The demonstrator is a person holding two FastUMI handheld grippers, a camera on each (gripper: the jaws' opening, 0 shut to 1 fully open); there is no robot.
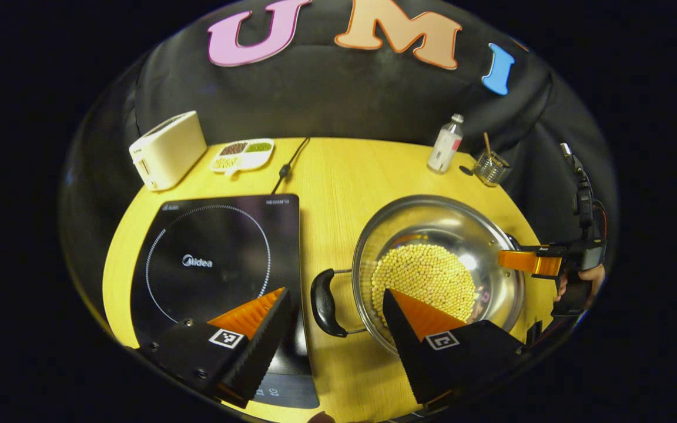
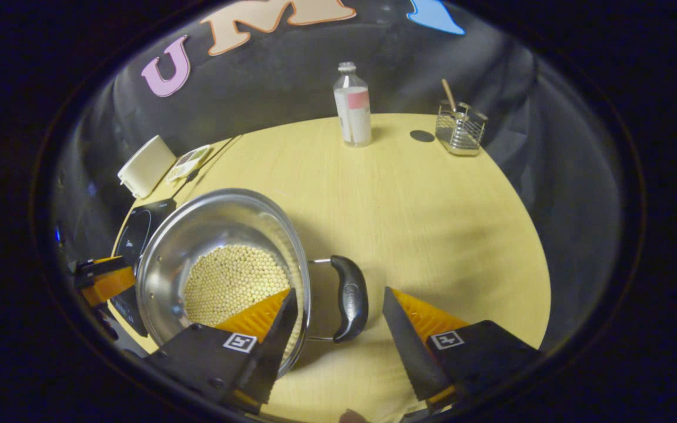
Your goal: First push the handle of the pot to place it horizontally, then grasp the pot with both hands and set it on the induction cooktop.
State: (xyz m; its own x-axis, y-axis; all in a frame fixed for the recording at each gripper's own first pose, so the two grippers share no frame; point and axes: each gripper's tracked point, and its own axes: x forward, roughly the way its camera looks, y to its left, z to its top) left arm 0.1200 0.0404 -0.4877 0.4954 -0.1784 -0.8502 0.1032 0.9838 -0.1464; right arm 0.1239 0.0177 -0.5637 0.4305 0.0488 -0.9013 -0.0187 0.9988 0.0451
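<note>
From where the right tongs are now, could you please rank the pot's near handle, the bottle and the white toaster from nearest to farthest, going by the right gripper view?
1. Pot handle: between the open fingers of the right tongs.
2. Bottle: straight ahead at the table's far edge.
3. Toaster: far left corner, beyond the pot.

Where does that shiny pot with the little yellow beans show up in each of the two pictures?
Left gripper view: the pot sits right of centre on the table, right of the cooktop.
Right gripper view: the pot sits lower left, its near handle between the fingers.
Shared landmark: the bottle at the table's far edge.
</note>
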